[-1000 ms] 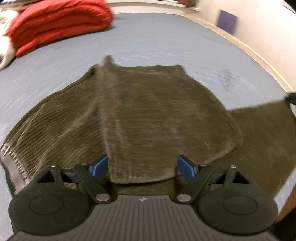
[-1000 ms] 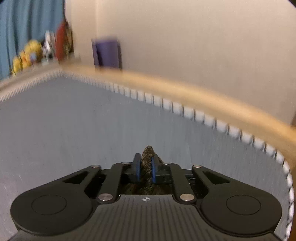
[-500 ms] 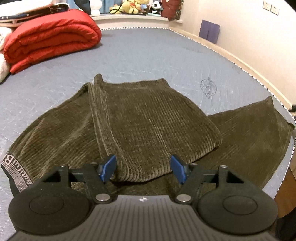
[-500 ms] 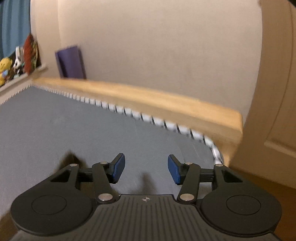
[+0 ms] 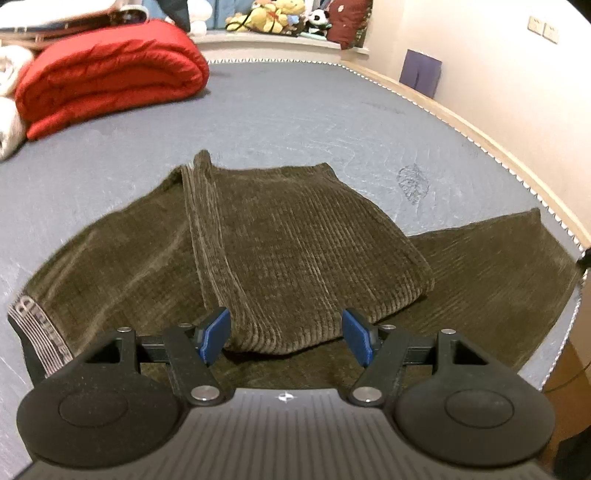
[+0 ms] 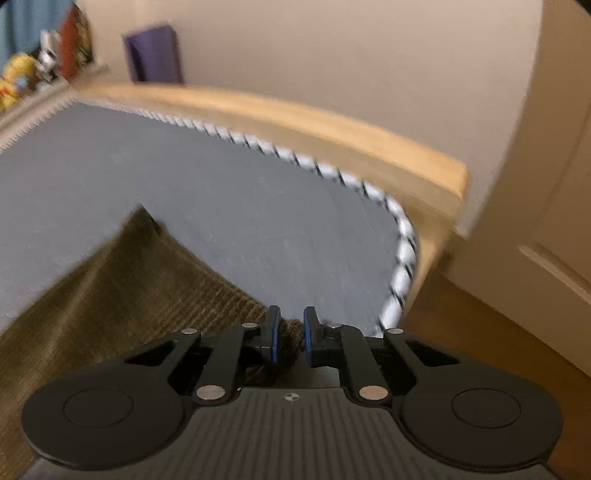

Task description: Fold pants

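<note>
The olive-brown corduroy pants (image 5: 295, 254) lie spread on the grey mattress (image 5: 295, 110), partly folded: one leg is doubled back over the rest, and its rounded fold edge sits near the camera in the left wrist view. The waistband (image 5: 40, 332), with a pale lettered elastic strip, lies at the near left. A single flat layer of the pants runs out to the right, reaching close to the mattress's piped edge.

The left gripper (image 5: 286, 334) hovers just in front of the folded leg with its jaws spread wide. The blue pads (image 5: 216, 334) stand on either side of the fold edge, and nothing is clamped between them; whether the pads brush the cloth cannot be told.

In the blurred right wrist view, the right gripper (image 6: 290, 334) has its jaws drawn narrow, with a bunch of the corduroy cloth (image 6: 110, 291) pinched between the blue pads. That grip sits at the near right corner of the mattress (image 6: 184, 192), beside its black-and-white corded edge (image 6: 400, 254) and the wooden bed frame (image 6: 332, 129).

Far to the left on the mattress lies a folded red quilt (image 5: 107, 81). Stuffed toys (image 5: 273, 16) line a ledge at the far end, and a purple panel (image 5: 421, 74) leans against the right wall.
</note>
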The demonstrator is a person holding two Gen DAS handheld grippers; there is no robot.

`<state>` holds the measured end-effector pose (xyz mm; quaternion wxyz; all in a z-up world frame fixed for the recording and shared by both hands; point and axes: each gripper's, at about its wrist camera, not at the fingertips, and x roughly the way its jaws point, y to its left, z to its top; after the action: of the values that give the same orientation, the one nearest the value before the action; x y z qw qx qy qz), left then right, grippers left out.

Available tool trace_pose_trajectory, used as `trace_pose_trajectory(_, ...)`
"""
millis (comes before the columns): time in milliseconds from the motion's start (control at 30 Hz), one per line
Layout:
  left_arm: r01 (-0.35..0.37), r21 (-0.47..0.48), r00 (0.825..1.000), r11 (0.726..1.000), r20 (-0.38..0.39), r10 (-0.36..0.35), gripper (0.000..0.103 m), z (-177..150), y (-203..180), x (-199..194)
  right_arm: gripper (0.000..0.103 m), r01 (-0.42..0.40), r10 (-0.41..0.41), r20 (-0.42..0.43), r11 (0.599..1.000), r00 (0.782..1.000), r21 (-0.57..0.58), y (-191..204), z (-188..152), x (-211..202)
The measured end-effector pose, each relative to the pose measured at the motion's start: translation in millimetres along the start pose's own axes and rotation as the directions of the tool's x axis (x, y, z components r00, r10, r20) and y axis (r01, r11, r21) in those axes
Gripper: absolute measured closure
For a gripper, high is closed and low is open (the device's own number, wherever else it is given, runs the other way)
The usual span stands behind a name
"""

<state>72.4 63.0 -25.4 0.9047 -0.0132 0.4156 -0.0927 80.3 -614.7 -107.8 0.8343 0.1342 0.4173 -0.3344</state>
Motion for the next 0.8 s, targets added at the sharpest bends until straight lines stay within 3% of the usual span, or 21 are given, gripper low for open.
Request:
trace_pose_trajectory(100, 0.039, -0.039, 0.996, 0.998, -0.084, -0.042, 0.034, -4, 8, 12, 0.083, 0.068, -0.067, 0.027, 0.997, 0.997, -0.022, 10, -1, -8)
trace_pose_trajectory(167, 0.056, -0.058, 0.983, 0.997, -0.170, -0.065, 0.048, -13, 14, 27, 0.075, 0.090, -0.086, 0.116, 0.995, 0.989, -0.034, 19, 3, -26)
trace_pose_trajectory(200, 0.041, -0.043, 0.976, 0.998, -0.210, -0.049, 0.059, -17, 15, 33, 0.066, 0.083, -0.076, 0.162, 0.996, 0.984, -0.035, 24, 6, -36)
trace_pose_trajectory(233, 0.018, -0.015, 0.968, 1.000, -0.251, -0.021, 0.065, -23, 16, 42, 0.059, 0.059, -0.051, 0.203, 0.998, 0.978, -0.032, 30, 8, -47)
trace_pose_trajectory(300, -0.002, 0.014, 0.950, 1.000, -0.313, 0.006, 0.067, -33, 19, 56, 0.055, -0.018, 0.028, 0.257, 0.999, 0.966, -0.040, 42, 10, -66)
trace_pose_trajectory(433, 0.030, -0.037, 0.963, 0.999, -0.265, -0.039, 0.066, -30, 24, 44, 0.054, -0.190, 0.226, 0.329, 0.972, 0.917, -0.138, 84, 10, -108)
trace_pose_trajectory(533, -0.004, -0.010, 0.987, 1.000, -0.159, 0.002, 0.063, -20, 21, 23, 0.054, -0.301, 0.388, 0.364, 0.914, 0.847, -0.274, 125, 4, -148)
trace_pose_trajectory(600, -0.043, -0.004, 0.993, 0.999, -0.109, 0.042, 0.062, -14, 20, 14, 0.054, -0.356, 0.489, 0.367, 0.857, 0.792, -0.373, 152, -1, -179)
trace_pose_trajectory(700, -0.067, -0.055, 0.996, 0.996, -0.067, 0.063, 0.062, -6, 29, 7, 0.052, -0.448, 0.628, 0.345, 0.758, 0.697, -0.475, 189, -13, -231)
trace_pose_trajectory(800, -0.074, -0.082, 0.997, 0.994, -0.022, 0.072, 0.062, 2, 36, 1, 0.041, -0.562, 0.746, 0.293, 0.652, 0.598, -0.509, 220, -22, -278)
